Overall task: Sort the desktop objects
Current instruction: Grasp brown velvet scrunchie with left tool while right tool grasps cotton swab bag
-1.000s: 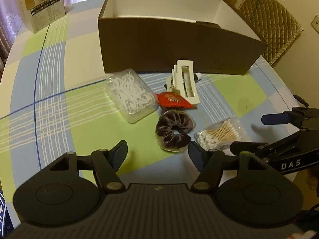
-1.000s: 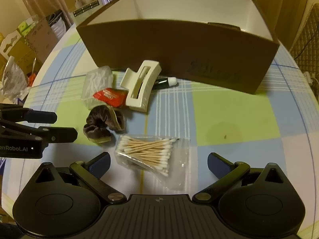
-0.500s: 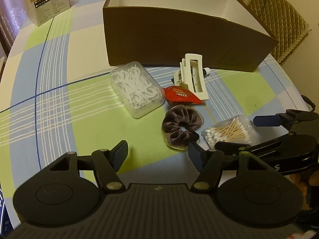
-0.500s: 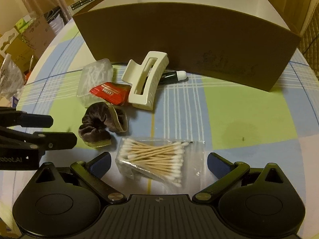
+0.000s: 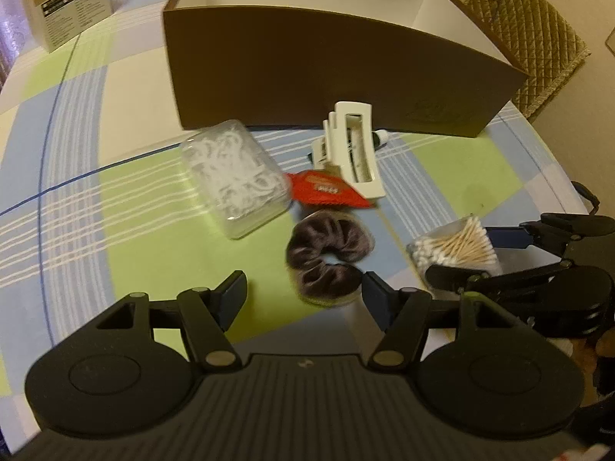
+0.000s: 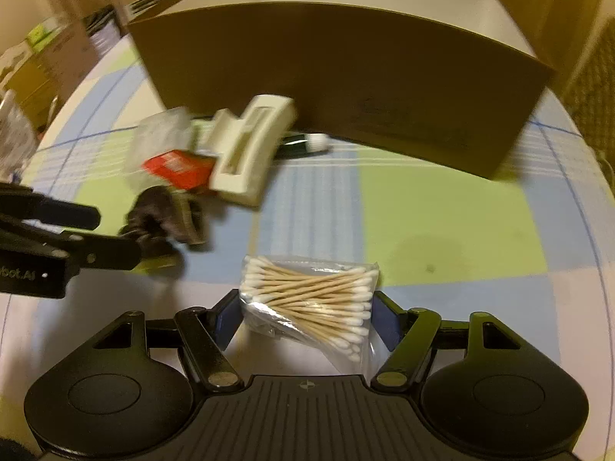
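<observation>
Using the brown box (image 5: pixel 338 77) as the anchor: it sits at the far side of the checked tablecloth (image 5: pixel 115 230), and all the small stuff is bunched in front of its near wall. Leftmost in front of the box is a clear plastic case (image 5: pixel 236 180) of white bits, too blurry to say what they are. Right of that, a red packet (image 5: pixel 326 192) is tucked partly under a white hair clip (image 5: pixel 355 150), which almost touches the box wall. A dark tube (image 6: pixel 303 143) pokes out from behind the clip, mostly hidden. Nearer to the cameras than the packet is a dark scrunchie (image 5: pixel 326 255).

The left gripper (image 5: pixel 303 294) has its jaws spread wide, holding nothing, with the scrunchie just ahead, close to its right finger. Further right, the bag of cotton swabs (image 6: pixel 311 299) lies between the fingers of the right gripper (image 6: pixel 305 317). The jaws sit close on both sides of the bag, but whether they actually pinch it I can't tell. The right wrist view is motion-blurred, so the print on the box wall is unreadable.
</observation>
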A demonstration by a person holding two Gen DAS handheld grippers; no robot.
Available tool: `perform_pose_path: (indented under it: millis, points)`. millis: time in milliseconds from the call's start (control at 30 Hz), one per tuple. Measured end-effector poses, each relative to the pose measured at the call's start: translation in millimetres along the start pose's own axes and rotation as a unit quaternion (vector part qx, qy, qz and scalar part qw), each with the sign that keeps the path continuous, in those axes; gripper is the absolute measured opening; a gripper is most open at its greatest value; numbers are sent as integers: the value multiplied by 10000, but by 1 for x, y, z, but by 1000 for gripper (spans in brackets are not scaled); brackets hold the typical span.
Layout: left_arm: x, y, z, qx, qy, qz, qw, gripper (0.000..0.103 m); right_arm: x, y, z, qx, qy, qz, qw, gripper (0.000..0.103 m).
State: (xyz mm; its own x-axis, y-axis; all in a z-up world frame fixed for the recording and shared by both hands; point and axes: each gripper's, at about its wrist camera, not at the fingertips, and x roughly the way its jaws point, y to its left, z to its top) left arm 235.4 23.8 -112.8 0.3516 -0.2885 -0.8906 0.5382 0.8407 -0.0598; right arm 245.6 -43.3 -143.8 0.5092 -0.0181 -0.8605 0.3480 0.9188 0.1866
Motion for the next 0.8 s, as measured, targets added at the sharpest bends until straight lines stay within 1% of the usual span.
perform_pose_path:
  millis: [100, 233, 333, 433, 533, 600, 633, 700, 800]
  points:
    - [7, -7, 3, 139, -6, -3, 9999, 62, -2, -13, 1, 176, 2, -96, 9998, 68]
    - [17, -14, 8, 204, 2, -43, 9998, 61, -5, -26, 2, 398, 2, -168, 9991, 68]
    - [24, -18, 12, 234, 3, -3, 9997, 61, -6, -30, 2, 446, -9, -175, 9989, 68]
    - [31, -21, 14, 277, 23, 79, 9996, 58, -6, -32, 2, 470, -28, -172, 9987, 68]
    - [36, -20, 15, 219, 21, 68, 9997, 52, -6, -34, 2, 508, -46, -157, 9986, 68]
    - [35, -20, 15, 268, -49, 46, 9996, 43, -6, -35, 3, 485, -49, -155, 9987, 68]
    - [34, -19, 15, 281, -58, 22, 9996, 41, -5, -35, 3, 473, -52, -158, 9987, 68]
    - [33, -17, 14, 258, -63, -45, 9996, 33, -5, -35, 3, 454, -54, -162, 9988, 68]
    - [28, -13, 9, 297, -84, -77, 9995, 27, -5, -34, 2, 425, -59, -165, 9989, 68]
